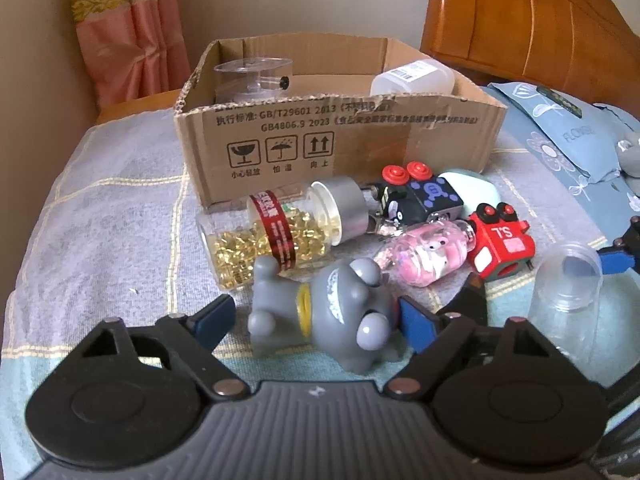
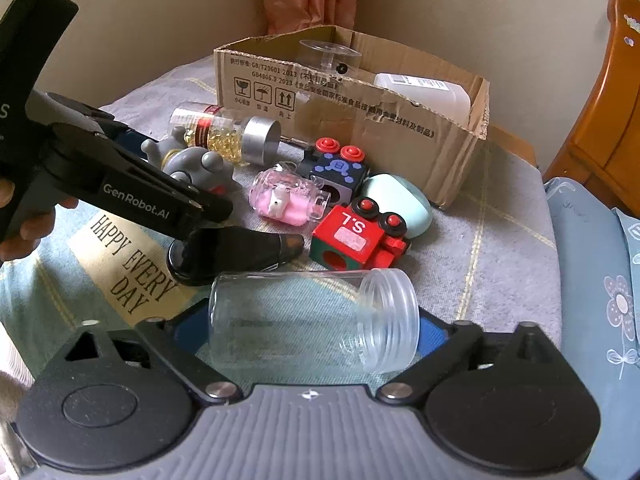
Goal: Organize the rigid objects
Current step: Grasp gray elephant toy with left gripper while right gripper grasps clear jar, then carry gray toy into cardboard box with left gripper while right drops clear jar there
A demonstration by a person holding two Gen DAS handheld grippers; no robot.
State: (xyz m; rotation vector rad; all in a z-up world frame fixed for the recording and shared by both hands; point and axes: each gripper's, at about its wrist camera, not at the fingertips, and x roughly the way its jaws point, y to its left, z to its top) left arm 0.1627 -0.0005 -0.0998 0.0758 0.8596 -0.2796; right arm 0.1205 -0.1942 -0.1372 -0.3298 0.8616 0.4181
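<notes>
Rigid objects lay clustered on the bed before the cardboard box (image 1: pixel 344 136), where the released left claw (image 1: pixel 316 316) straddled the grey hippo toy (image 1: pixel 332 312) and the released right claw (image 2: pixel 312 332) flanked the clear jar (image 2: pixel 312 320), each presumably positioned for boxing.

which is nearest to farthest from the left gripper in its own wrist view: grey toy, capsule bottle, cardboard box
1. grey toy, lying between the open fingers of the left gripper.
2. capsule bottle, on its side just beyond the toy, slightly left.
3. cardboard box, farthest, at the back.
</notes>
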